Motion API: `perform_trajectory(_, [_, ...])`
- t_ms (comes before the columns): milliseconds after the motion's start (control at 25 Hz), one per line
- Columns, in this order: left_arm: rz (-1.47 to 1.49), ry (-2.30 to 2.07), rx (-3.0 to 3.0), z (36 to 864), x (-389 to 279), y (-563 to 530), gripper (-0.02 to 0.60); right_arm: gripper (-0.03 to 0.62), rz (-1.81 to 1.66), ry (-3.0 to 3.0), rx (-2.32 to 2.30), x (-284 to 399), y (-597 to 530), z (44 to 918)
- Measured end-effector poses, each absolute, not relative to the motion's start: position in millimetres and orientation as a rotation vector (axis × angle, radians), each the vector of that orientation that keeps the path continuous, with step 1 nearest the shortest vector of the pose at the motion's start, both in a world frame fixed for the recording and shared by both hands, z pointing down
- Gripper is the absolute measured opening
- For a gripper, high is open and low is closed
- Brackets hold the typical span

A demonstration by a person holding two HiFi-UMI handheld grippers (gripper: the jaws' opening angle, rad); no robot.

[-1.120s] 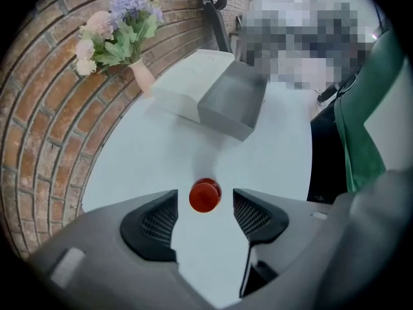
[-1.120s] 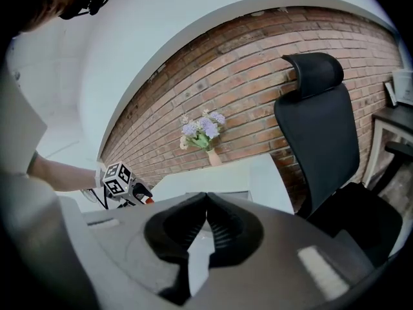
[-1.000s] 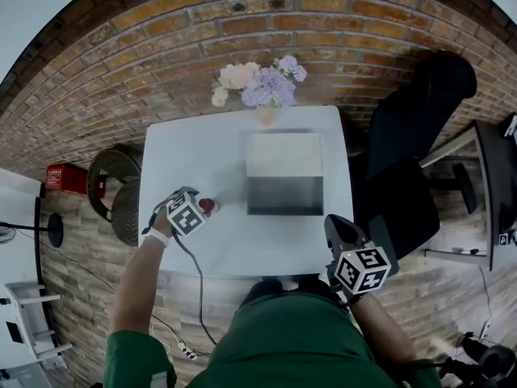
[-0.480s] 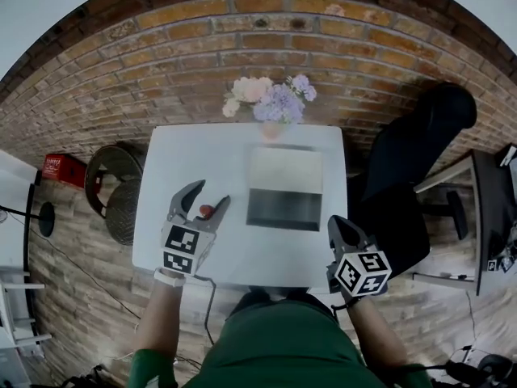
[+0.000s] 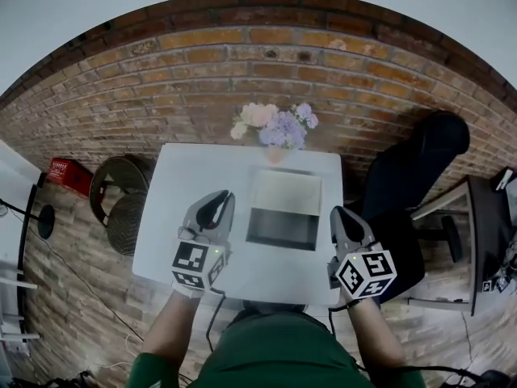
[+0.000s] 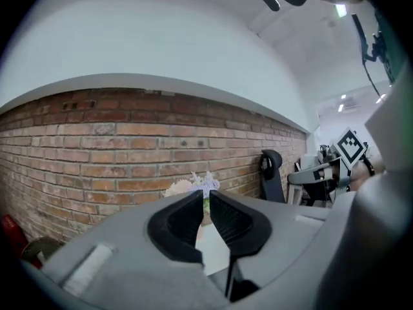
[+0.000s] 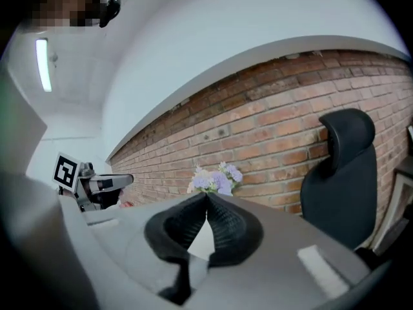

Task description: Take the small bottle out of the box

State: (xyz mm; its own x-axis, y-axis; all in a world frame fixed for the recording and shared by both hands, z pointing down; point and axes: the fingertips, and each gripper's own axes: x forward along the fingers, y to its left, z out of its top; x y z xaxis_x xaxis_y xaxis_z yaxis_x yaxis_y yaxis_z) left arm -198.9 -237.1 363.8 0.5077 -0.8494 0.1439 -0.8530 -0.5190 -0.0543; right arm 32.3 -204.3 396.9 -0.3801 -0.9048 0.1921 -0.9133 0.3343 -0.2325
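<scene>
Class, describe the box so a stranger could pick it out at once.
Find the brick wall; a white table stands against it. On the table, just in front of the flowers, sits the box. It is the only square thing there, pale at the back and dark at the front.

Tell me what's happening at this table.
A person holds a gripper in each hand, raised over the white table and pointing toward the brick wall. The left gripper has just been closing its jaws, which stand all but together with nothing between them. The right gripper is shut and empty too. The open box sits mid-table, with flowers behind it. No small bottle shows in any view; it may be hidden.
</scene>
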Motion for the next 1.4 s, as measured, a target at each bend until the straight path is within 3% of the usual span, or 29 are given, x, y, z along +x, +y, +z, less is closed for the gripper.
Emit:
perform_trajectory(440, [0.017,-1.544,2.732,309,-176,-226,0.011,0.003,0.122,-2.619,1.781,25,-203,322])
perform_trajectory(880, [0.017,-1.533,2.756,306,-164,-212,0.012,0.003,-0.229,-2.658,1.804,20,-175,281])
perform_trajectory(1400, [-0.002,-1.551,2.711,317,-177,-213,0.012,0.003,-0.204,-2.614,1.814,22,-183,295])
